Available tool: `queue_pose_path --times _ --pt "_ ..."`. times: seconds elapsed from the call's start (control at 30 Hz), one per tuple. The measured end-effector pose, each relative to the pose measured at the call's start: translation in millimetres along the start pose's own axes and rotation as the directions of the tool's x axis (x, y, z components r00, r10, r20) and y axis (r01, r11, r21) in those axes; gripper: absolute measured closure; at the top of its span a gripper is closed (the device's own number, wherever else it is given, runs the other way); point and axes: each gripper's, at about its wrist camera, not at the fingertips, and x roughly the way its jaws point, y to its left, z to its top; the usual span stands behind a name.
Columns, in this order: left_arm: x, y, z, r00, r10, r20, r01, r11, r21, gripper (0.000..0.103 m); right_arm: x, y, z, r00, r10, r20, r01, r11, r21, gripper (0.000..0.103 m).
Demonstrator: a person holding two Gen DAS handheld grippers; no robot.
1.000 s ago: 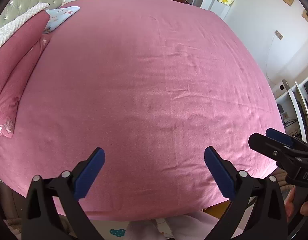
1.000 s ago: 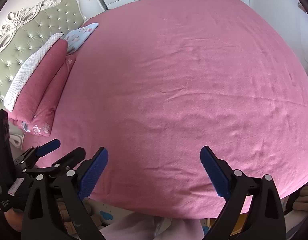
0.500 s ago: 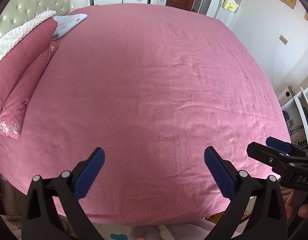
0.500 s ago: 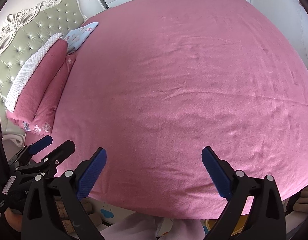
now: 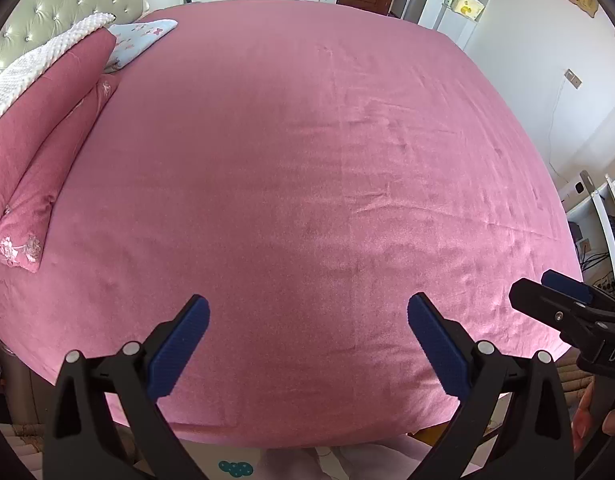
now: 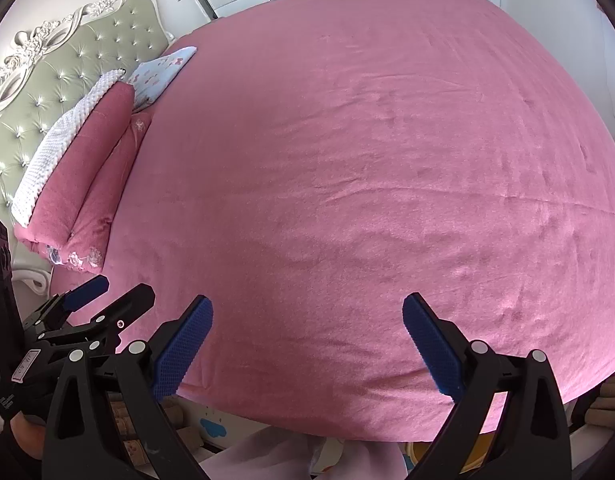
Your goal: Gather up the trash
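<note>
So both grippers are parked above the near edge of the big pink velvety bed sheet point(image 5: 307, 180), side by side and looking out across the bed. The left black gripper with blue ribbed pads point(image 5: 307, 344) has its jaws spread wide with nothing between them, and the right black gripper with blue ribbed pads point(image 6: 307, 340) is the same, wide apart and empty. My guess is they're held high and open like that just to scan the bed before committing to anything.

Thing is, I can't spot any trash on the sheet in either view. It's just wrinkles all the way to the far edge. If there's something to collect, it's probably off the bed, maybe down on the floor past the near edge, where I can only make out a pale mat with blue cloud shapes point(image 6: 213, 428) and some whitish fabric, too cropped to call.

Other stuff: a folded dark pink quilt with flower embroidery point(image 5: 39, 152) along the left edge, a white bobbly blanket point(image 6: 51, 164) on top of it, a light blue patterned pillow point(image 5: 141, 38) at the far left corner, and a green tufted headboard point(image 6: 59, 96) behind. Nothing's really blocking the grippers, they're just close to each other, so swinging either one sideways could clip the other.
</note>
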Motion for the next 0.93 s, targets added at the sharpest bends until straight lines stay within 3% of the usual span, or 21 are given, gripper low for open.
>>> queue_pose_path --times 0.6,0.93 --pt "1 8 6 0.999 0.026 0.028 -0.025 0.999 -0.034 0.004 2 -5 5 1.0 -0.006 -0.01 0.006 1.0 -0.002 0.011" --pt "5 7 13 1.0 0.009 -0.007 -0.009 1.0 -0.03 0.004 4 -8 6 1.0 0.002 -0.017 -0.002 1.0 0.001 0.01"
